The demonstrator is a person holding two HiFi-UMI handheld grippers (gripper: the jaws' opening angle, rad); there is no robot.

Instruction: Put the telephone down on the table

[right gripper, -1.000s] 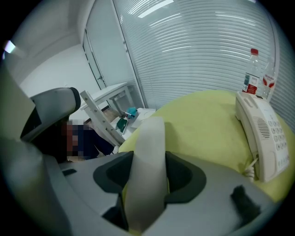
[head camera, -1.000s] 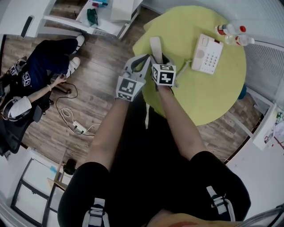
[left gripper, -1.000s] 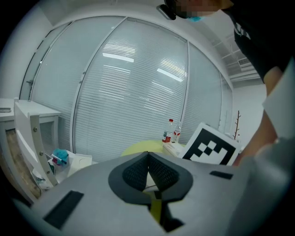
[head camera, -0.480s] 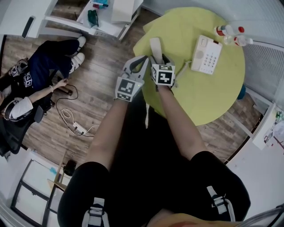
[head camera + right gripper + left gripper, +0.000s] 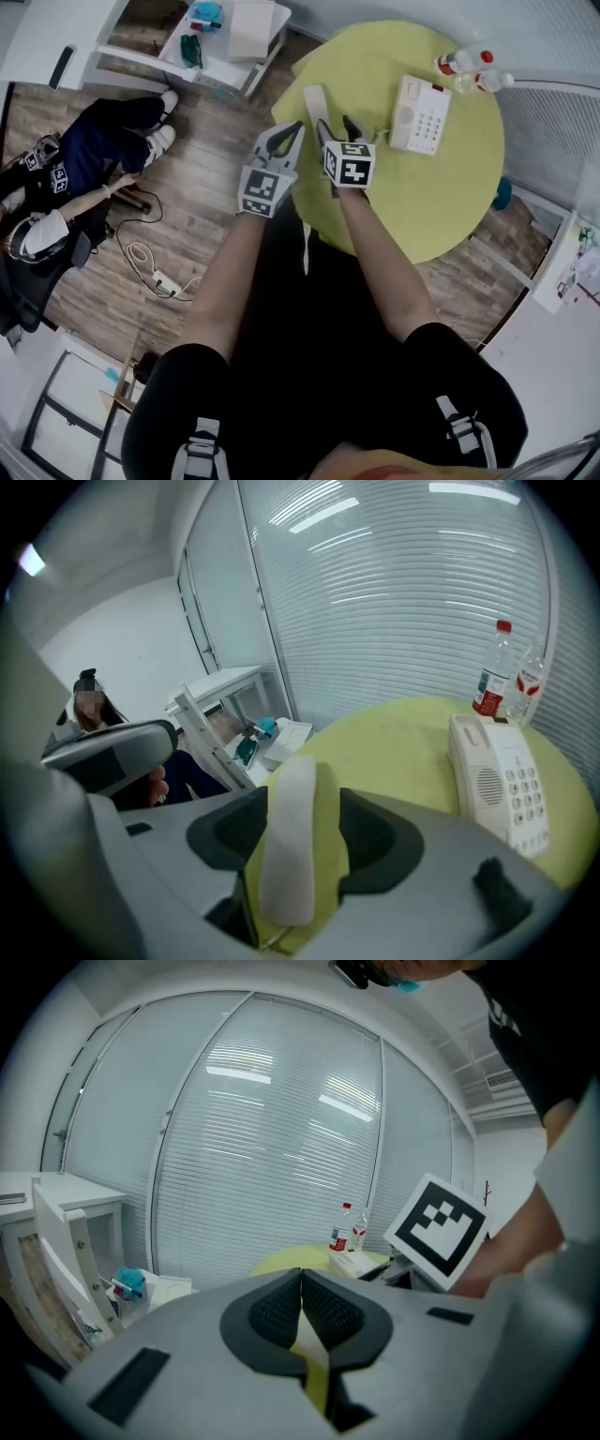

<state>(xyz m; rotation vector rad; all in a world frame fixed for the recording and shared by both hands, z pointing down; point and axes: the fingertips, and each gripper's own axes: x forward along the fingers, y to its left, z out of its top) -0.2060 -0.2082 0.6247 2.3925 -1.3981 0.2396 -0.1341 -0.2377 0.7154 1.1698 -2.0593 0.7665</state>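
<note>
The white telephone handset lies flat on the round yellow-green table, near its left edge. My right gripper straddles the handset, and its jaws are opening. The handset lies close to the left pad, and a gap shows on its right side. The white telephone base with its keypad stands further right on the table and appears again as the base in the right gripper view. My left gripper hovers off the table's left edge, its pads pressed together with nothing between them.
Two plastic bottles stand at the table's far edge behind the telephone base. A person sits on the floor side at left, near cables. A white shelf unit stands beyond the table at upper left.
The right gripper's jaws have spread wider around the handset, which stays lying on the table. The left gripper has stayed shut beside it.
</note>
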